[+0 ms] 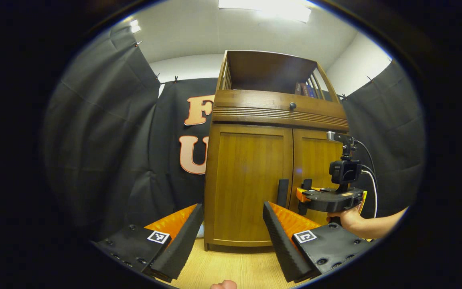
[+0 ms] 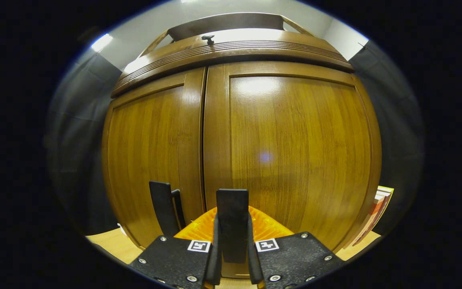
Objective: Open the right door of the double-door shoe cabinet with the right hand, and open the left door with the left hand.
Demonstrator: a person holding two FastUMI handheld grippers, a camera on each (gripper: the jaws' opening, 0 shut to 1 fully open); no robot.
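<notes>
The wooden shoe cabinet (image 1: 255, 160) stands ahead with both doors shut. On the left door (image 1: 247, 180) a dark upright handle (image 1: 282, 192) sits near the middle seam. My left gripper (image 1: 233, 228) is open, low and a short way in front of that door, with nothing between its fingers. In the right gripper view, my right gripper (image 2: 233, 251) is shut on the right door's dark handle (image 2: 232, 208), both fingers pressing its sides. The right door (image 2: 295, 152) lies flush with the left door (image 2: 150, 152). The right gripper (image 1: 305, 196) also appears at that handle, held by a hand (image 1: 347, 218).
Above the doors is a drawer with a small dark knob (image 1: 292, 106), and an open railed shelf holding books (image 1: 305, 89). Flat items (image 2: 379, 208) lean beside the cabinet's right side. The floor (image 1: 223, 269) is light wood. Black cloth walls close in both sides.
</notes>
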